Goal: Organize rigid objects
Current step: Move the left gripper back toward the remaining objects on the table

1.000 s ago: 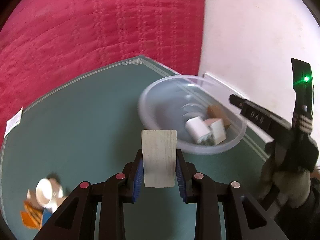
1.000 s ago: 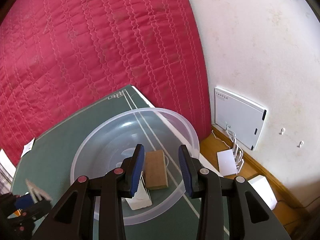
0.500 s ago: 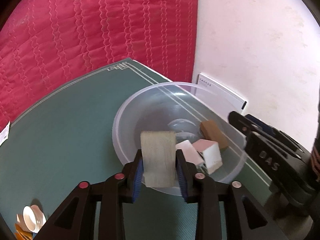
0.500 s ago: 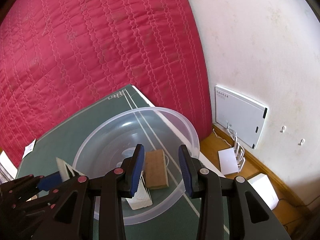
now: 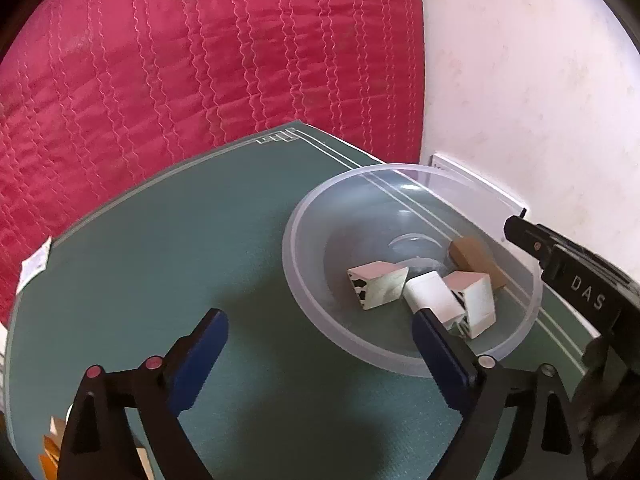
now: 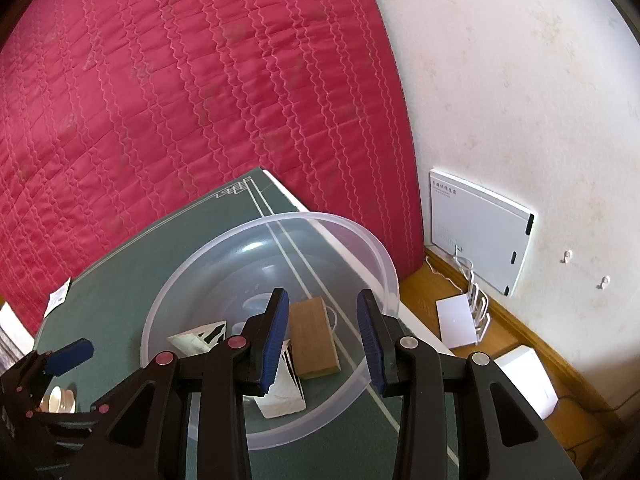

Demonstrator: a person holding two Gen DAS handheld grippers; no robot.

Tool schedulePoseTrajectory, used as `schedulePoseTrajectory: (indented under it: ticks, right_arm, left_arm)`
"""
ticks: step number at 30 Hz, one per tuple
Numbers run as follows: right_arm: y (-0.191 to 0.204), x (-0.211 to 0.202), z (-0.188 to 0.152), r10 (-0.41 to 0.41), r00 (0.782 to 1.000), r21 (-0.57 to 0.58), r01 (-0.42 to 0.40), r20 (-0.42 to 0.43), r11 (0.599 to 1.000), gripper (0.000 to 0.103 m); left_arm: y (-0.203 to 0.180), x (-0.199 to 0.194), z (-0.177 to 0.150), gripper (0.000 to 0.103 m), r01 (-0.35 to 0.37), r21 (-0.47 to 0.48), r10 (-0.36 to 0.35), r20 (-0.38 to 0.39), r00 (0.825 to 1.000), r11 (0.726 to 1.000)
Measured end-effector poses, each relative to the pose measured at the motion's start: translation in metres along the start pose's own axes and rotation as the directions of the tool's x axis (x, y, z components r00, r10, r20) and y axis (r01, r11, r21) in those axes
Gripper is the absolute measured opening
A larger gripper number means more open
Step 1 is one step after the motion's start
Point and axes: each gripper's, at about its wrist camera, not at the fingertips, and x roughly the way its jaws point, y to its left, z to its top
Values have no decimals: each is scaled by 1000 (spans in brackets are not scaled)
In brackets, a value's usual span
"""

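Four rigid pieces lie in the clear plastic bowl (image 5: 412, 268): a pale wedge-shaped offcut (image 5: 378, 284) towards the bowl's near-left wall, a white block (image 5: 430, 294) touching it, a second pale offcut (image 5: 474, 300) just beside that, and a brown wooden block (image 5: 474, 258) against the far-right wall. The pieces sit loose and partly leaning on one another, so a knock to the bowl could tip them or slide the bowl along the green mat (image 5: 168, 264), which it rests on near the mat's edge by the wall. The left gripper (image 5: 320, 354) hangs over the bowl's near rim with its jaws opening wide and nothing between them; its right finger (image 5: 438, 354) crosses in front of the rim, and, in my judgement, drawing back low could catch that rim. The right gripper (image 6: 322, 338) hovers above the bowl, jaws narrowly spread and empty, the brown block seen between them from above; a careless dip there could jab the stack. More small items (image 5: 52, 440) wait at the mat's near-left corner, too cropped to identify.
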Motion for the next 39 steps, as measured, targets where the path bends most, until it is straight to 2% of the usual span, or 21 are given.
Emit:
schedulePoseTrajectory:
  ticks: [3,5,8,15,19,32,39]
  right_arm:
    - [0,0,0,1,1000,1,-1,0,1000,38]
    - [0,0,0,0,1000,2,0,3,1000,46]
    - [0,0,-2,0,1000,6,0,12,1000,51]
    - [1,0,-4,2,1000,3,-2,12,1000,53]
    - [2,-1,-5,3,1000,4,-3,15,1000,57]
    - [3,-1,-6,3,1000,2,-3,16,1000,58]
    - [8,-3,-6,6,1000,-7,-5,18,1000,60]
  left_arm:
    - [-1,-2,-2,99,-27,16,27,10,1000,999]
    - [-2,-5,-4,99,-42,21,41,16,999,999]
    - [0,-8,-5,101,-58,21,58,24,998,998]
    - [6,-14,-10,102,-108,11,107,35,994,994]
    - [7,-16,-13,102,-131,12,130,41,991,991]
    - [19,-24,-29,102,-157,-19,158,25,987,987]
    - [28,-31,-39,102,-194,-44,195,23,981,980]
